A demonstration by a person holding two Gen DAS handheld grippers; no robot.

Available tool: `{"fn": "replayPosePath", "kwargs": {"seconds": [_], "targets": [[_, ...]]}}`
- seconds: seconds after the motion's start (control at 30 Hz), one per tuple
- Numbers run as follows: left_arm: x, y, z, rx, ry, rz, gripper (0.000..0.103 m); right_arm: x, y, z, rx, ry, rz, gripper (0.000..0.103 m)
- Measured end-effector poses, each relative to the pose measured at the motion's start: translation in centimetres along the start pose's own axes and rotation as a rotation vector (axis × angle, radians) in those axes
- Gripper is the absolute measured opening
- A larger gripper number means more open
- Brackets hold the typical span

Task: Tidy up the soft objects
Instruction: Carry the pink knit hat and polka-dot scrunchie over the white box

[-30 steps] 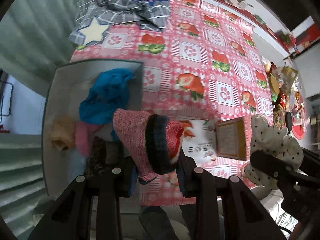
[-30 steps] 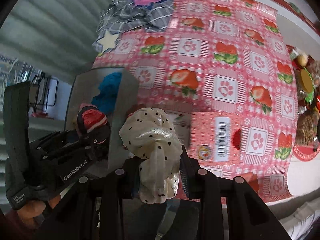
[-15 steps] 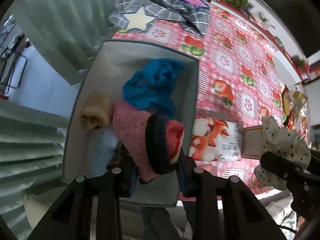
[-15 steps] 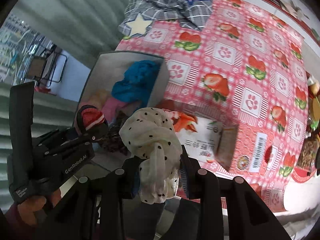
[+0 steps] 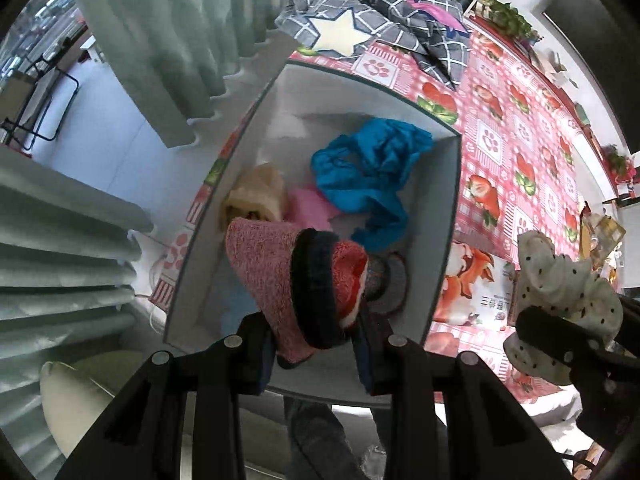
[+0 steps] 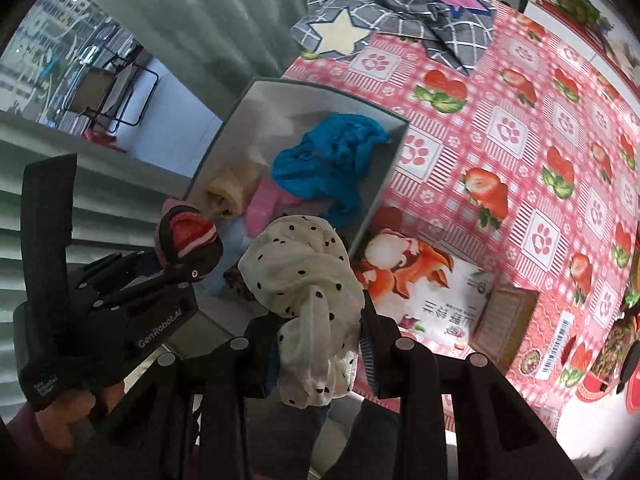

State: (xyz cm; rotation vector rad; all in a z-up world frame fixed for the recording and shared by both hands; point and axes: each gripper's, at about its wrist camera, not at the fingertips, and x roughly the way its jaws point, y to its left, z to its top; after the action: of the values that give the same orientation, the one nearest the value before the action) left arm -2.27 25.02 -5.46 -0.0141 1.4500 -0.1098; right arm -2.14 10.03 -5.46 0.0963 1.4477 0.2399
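Note:
My left gripper (image 5: 316, 344) is shut on a pink and red knitted sock with a dark band (image 5: 296, 276) and holds it above the open grey box (image 5: 448, 240). The box holds a blue cloth (image 5: 372, 172), a beige roll (image 5: 256, 200) and a pink item (image 5: 312, 208). My right gripper (image 6: 320, 356) is shut on a cream scrunchie with black dots (image 6: 308, 296), to the right of the box; the scrunchie also shows in the left wrist view (image 5: 560, 296). The left gripper and its sock (image 6: 188, 236) show at the left of the right wrist view.
The box (image 6: 384, 184) stands at the left edge of a table with a pink strawberry cloth (image 6: 520, 120). A snack packet (image 6: 432, 288) and a cardboard box (image 6: 504, 320) lie right of it. A grey checked garment with a star (image 5: 360, 28) lies at the far end. Curtains hang at the left.
Both grippers have moved left, with their loads still held. The left gripper with the sock now hangs over the inside of the grey box rather than over its right wall.

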Motion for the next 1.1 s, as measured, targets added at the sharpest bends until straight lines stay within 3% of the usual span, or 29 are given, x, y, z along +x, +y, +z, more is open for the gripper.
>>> {"fn": "replayPosePath", "kwargs": {"seconds": [0.33, 1.1], "targets": [[0.5, 1.1, 0.5, -0.007, 0.017, 0.018, 0.036, 1.3, 1.2, 1.3, -0.026, 0.021, 0.006, 0.034], [2.1, -0.3, 2.3, 0.034, 0.053, 0.032, 0.036, 3.4, 1.5, 4.0, -0.021, 0.04, 0.025, 0.034]]}}
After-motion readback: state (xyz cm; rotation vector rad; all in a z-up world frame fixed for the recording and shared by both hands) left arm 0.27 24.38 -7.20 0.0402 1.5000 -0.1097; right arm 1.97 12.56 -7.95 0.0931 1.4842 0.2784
